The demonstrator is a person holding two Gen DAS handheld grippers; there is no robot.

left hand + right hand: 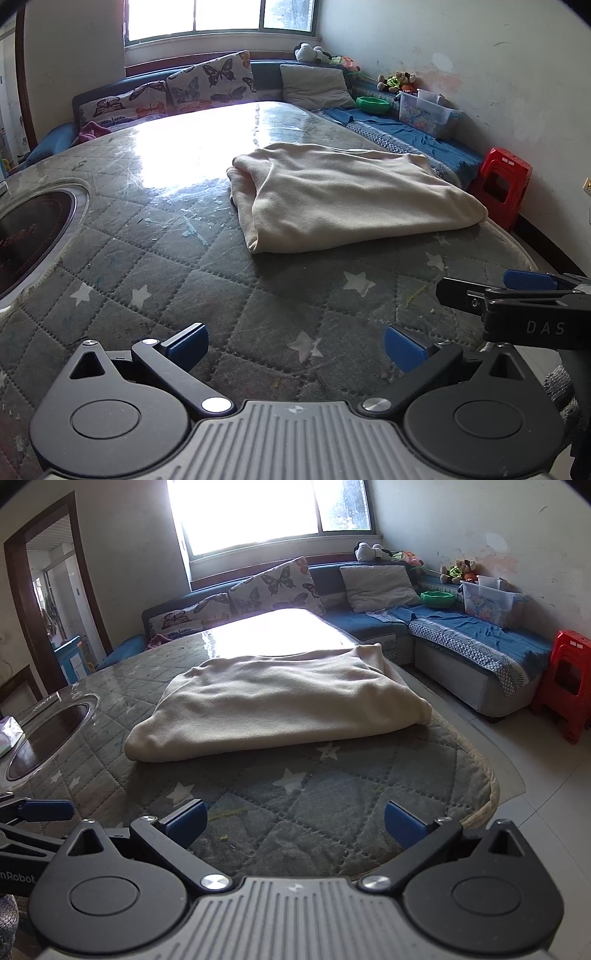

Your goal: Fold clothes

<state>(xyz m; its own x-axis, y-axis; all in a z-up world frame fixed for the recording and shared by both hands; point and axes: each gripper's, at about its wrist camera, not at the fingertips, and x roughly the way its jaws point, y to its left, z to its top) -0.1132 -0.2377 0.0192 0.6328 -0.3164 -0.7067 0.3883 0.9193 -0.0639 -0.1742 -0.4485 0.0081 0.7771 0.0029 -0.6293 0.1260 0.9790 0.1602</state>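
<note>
A cream garment [343,195] lies folded into a thick bundle on the quilted star-pattern table cover [166,280], ahead and to the right in the left wrist view. In the right wrist view the same cream garment [273,709] sits straight ahead on the cover [332,805]. My left gripper [295,347] is open near the table's front edge, well short of the cloth, with nothing between its blue pads. My right gripper [295,825] is open too, empty, over the front edge. The right gripper [532,291] also shows at the right side of the left wrist view.
A round recessed dark hob [33,236] sits in the table at the left. Behind the table runs a blue corner sofa [461,642] with butterfly cushions [207,85], a grey pillow, toys and a clear box [491,598]. A red plastic stool [569,683] stands on the tiled floor at right.
</note>
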